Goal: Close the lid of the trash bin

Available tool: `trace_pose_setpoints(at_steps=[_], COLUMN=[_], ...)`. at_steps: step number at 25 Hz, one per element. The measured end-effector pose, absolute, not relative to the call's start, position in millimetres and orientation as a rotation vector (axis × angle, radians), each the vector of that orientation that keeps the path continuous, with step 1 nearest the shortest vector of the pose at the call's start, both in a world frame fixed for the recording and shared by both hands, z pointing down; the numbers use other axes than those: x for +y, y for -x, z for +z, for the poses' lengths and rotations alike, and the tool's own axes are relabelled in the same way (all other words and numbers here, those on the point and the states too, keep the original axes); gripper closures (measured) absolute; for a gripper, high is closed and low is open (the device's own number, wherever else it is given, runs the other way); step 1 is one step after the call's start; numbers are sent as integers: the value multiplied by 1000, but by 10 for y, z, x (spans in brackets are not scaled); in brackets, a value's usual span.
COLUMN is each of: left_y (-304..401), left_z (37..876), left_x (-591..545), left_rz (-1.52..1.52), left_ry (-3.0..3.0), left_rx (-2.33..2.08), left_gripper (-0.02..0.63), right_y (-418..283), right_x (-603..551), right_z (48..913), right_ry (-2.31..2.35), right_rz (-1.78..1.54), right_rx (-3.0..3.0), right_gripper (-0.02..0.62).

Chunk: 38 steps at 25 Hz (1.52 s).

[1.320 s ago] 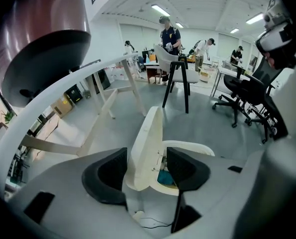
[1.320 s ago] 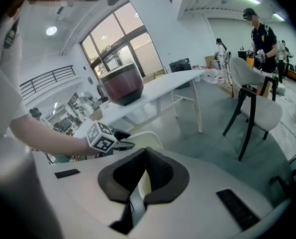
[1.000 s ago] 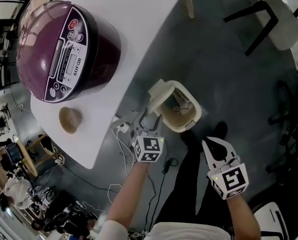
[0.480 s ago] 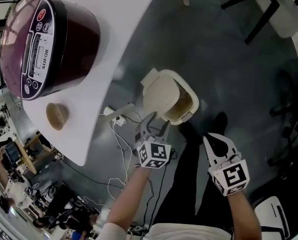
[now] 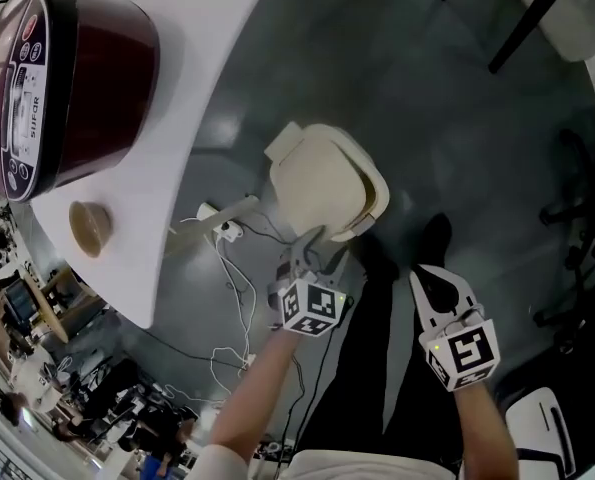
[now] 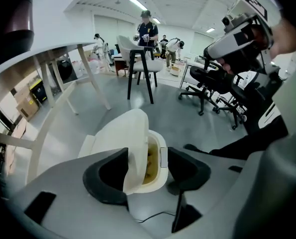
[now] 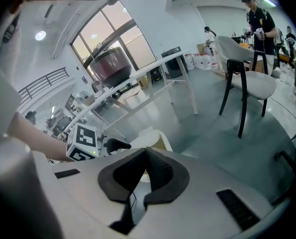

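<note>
right tool [image 5: 433, 280] hangs by the person's leg, jaws pressed together on nothing. left tool [image 5: 313, 246], jaws apart, straddles the edge of the lid [image 5: 322, 180], which tilts nearly down over the trash bin [image 5: 376, 211] on the floor beside the white surface [image 5: 192, 88].

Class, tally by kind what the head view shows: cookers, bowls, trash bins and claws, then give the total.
Rice cooker: 1
Brown bowl: 1
Trash bin: 1
Claws: 2, left claw and right claw
Total: 5
</note>
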<state>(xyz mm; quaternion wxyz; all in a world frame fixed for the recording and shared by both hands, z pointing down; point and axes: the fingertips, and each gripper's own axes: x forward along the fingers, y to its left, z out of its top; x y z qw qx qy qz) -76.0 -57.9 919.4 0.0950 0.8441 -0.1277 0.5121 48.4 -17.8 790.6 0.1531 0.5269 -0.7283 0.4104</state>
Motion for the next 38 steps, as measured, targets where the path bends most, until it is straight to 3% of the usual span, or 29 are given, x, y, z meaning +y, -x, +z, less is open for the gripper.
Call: trace_pose_setpoints(at_steps=[7,14,22,35,38], left_y=[702,704,685,737,734], left_z=[9579,9890,10192,10480,10558], left_x=[-302,-279,-267,-325,-270], left_rz=[1506,1544,1555,1600,1620], left_ry=[-2431,-2388,-2327,-2305,-2278], left_rx=[-217,-168,-150,-100,-84], left_gripper=[350,434,467,575,570], right_y=[-492,-497,-539,-411,-412], right_x=[-90,-103,-83,-188,-200], right_z=[8121,8259,8496,8640,8686], right_ry=[-1492,-1474,-1457,-1422,-1419], right_rz=[1216,1231,1272,1282,1286], right_rx=[-2078,-2061,-2028,-2019,-2011], right_gripper=[583,583,583,583,583])
